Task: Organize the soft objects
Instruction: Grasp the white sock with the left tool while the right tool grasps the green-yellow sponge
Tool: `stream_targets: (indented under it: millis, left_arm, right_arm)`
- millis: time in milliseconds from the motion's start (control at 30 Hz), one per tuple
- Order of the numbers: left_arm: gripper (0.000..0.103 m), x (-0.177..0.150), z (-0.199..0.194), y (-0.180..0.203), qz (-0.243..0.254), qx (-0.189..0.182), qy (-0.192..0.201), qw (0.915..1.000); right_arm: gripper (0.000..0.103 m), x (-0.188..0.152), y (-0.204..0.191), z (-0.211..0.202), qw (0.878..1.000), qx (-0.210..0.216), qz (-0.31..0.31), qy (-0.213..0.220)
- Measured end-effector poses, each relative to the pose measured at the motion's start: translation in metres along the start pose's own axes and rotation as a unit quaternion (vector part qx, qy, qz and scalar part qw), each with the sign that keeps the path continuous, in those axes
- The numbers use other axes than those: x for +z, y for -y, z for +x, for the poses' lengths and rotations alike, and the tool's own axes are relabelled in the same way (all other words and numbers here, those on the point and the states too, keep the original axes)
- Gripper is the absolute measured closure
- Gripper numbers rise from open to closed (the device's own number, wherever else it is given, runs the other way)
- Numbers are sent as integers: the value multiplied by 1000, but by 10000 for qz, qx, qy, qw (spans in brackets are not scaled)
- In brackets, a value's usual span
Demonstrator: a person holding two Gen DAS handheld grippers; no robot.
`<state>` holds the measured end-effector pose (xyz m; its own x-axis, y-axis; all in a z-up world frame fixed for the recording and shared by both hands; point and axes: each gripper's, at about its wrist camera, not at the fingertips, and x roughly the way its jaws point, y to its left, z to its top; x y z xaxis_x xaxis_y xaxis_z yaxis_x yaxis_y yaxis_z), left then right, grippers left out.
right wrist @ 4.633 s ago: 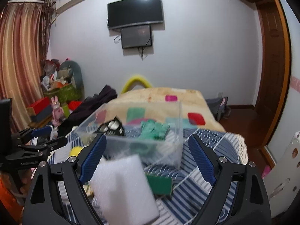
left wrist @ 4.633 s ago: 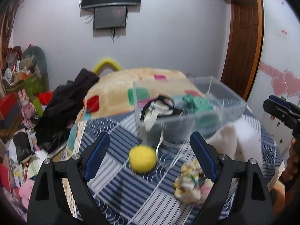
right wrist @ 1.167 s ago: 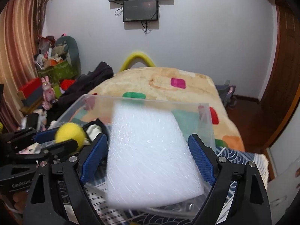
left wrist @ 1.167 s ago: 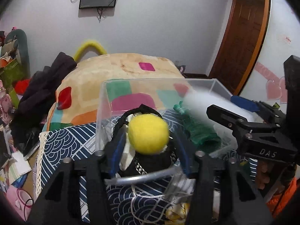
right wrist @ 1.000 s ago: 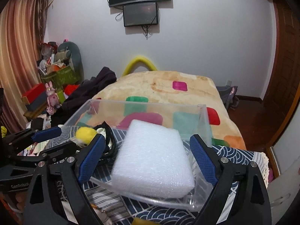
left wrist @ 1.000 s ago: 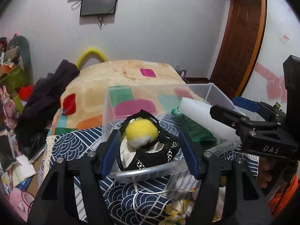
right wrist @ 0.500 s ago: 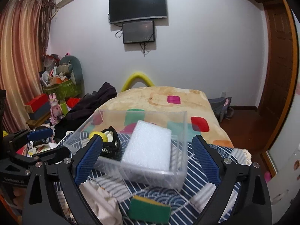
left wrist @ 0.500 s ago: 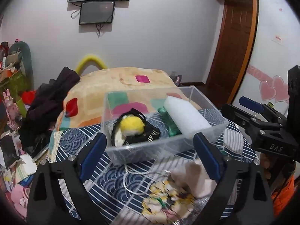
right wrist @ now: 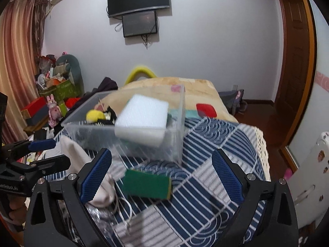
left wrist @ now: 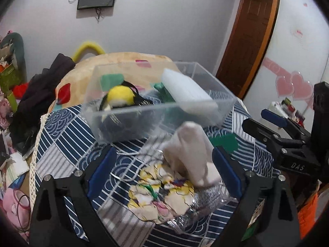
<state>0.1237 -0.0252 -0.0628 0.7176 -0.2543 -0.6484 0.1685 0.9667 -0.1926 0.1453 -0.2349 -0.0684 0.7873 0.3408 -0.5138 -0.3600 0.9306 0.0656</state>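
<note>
A clear plastic bin on the blue patterned tablecloth holds a yellow ball, a white foam block, a green cloth and a black item. My left gripper is open and empty, above a beige cloth and a patterned cloth. My right gripper is open and empty, above a green sponge. The beige cloth lies left of the sponge.
A bed with a patched blanket lies behind the table. Dark clothes and clutter pile up at the left. A wooden door stands at the right. A white cord lies on the tablecloth near the front.
Both grippers let go of the yellow ball and the white foam block into the bin, then pulled back and dropped lower toward the cloths and the sponge.
</note>
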Motion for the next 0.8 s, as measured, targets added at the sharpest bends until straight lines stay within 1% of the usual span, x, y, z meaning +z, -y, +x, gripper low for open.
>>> stream_targets:
  millis: [133, 233, 367, 400, 467, 500, 533, 567, 600, 700, 800]
  left_arm:
    - [8, -8, 14, 12, 32, -88, -226, 9997]
    - [8, -10, 23, 18, 99, -67, -329, 9994]
    - [10, -10, 34, 25, 148, -142, -415, 9989]
    - [13, -11, 37, 27, 170, -190, -413, 9988]
    - [28, -11, 41, 29, 199, -213, -440, 9986]
    - [31, -12, 44, 29, 207, -267, -473, 9983]
    - [37, -13, 46, 29, 187, -344, -505, 9980]
    - [41, -13, 48, 27, 159, -392, -528, 9977]
    - [41, -14, 49, 27, 133, -403, -538, 9977]
    - [46, -15, 48, 23, 77, -422, -491, 9979]
    - [57, -18, 45, 21, 60, -460, -460, 9979]
  right_arm:
    - [5, -13, 6, 2, 9997, 47, 160, -193]
    - [6, -25, 12, 3, 9992, 65, 232, -306]
    - [6, -32, 19, 6, 9984, 138, 352, -428]
    - [6, -33, 19, 7, 9981, 159, 378, -453]
    - [7, -36, 21, 10, 9973, 238, 438, -533]
    - [8, -37, 21, 10, 9971, 277, 451, -556]
    - [12, -38, 20, 11, 9968, 324, 448, -579]
    - [15, -39, 20, 12, 9967, 340, 436, -589]
    - [16, -39, 18, 13, 9966, 360, 400, -616]
    - [17, -40, 14, 16, 9959, 445, 363, -698]
    - [19, -41, 10, 22, 9945, 563, 362, -808]
